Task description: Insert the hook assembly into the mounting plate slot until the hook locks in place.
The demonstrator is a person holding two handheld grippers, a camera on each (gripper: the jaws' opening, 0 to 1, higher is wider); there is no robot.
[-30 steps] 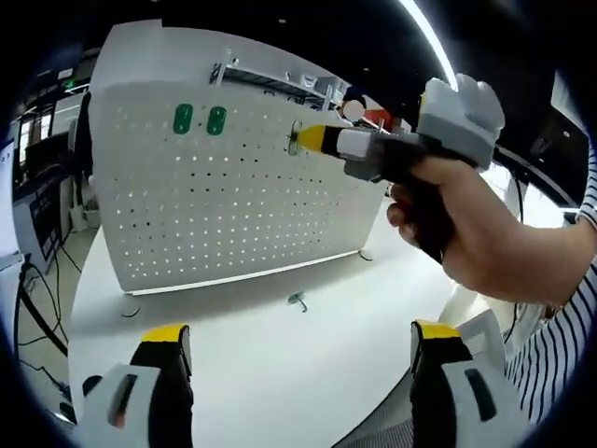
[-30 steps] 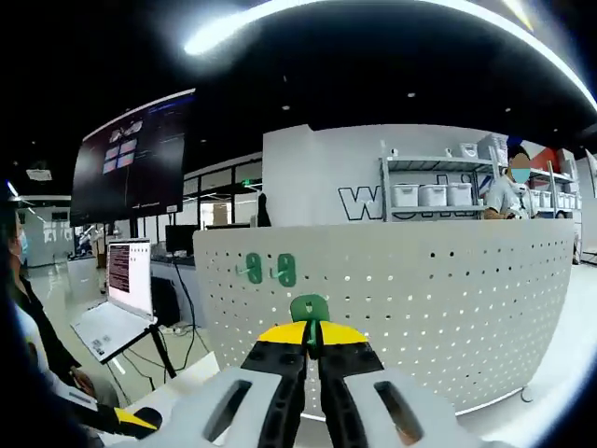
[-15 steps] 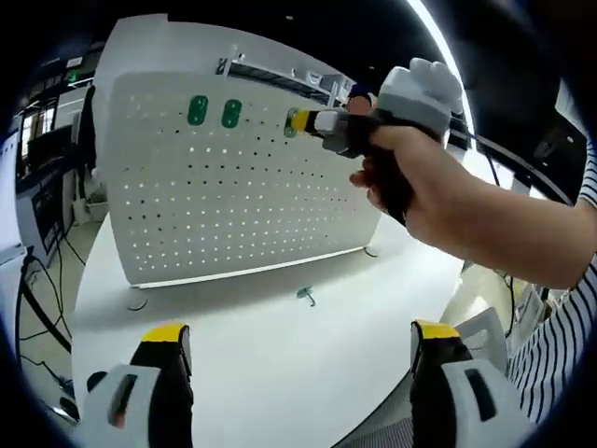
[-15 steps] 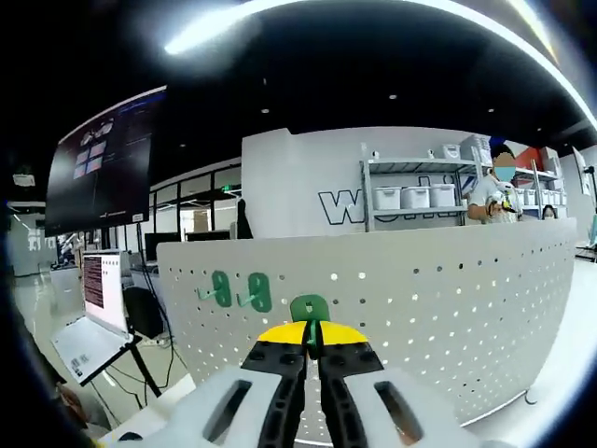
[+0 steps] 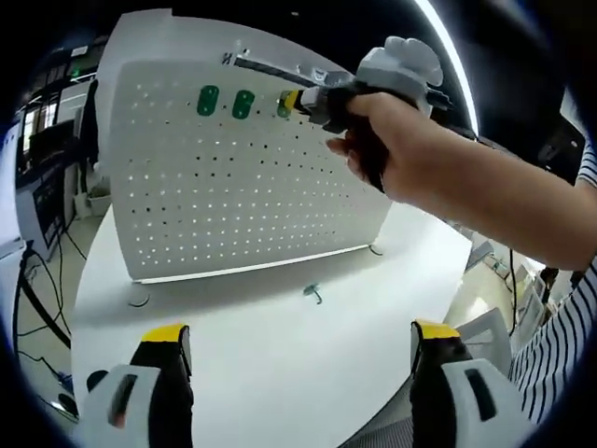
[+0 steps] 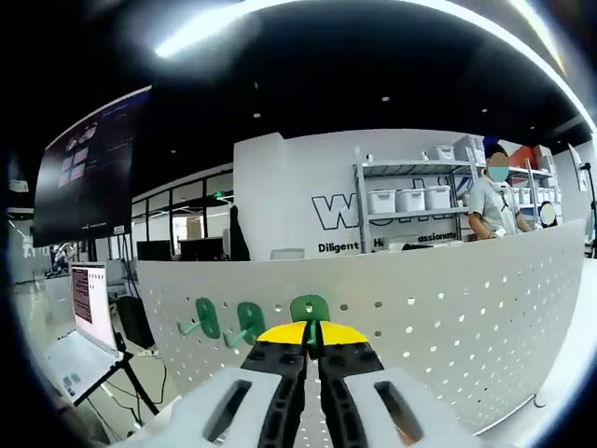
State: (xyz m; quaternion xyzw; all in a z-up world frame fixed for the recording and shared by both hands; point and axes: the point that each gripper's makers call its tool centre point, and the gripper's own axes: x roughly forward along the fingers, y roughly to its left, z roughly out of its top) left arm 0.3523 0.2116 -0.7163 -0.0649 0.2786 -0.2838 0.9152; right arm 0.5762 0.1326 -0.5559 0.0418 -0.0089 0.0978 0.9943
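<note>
The green hook (image 6: 310, 309) is pinched in the right hand-held gripper (image 6: 312, 342), up against the top row of the white pegboard (image 5: 242, 187), just beside two hooks (image 5: 225, 102) already hanging there. A spare hook (image 5: 312, 294) lies on the tabletop (image 5: 280, 355). The left hand-held gripper (image 5: 303, 338) is spread wide, holding nothing.

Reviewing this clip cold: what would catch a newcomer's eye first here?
First, the right hand-held gripper, its jaws shut on a green hook at the top row of the white pegboard, right beside two green hooks already mounted. Next, one more hook lying on the white table in front of the board, with the left hand-held gripper open below it.
</note>
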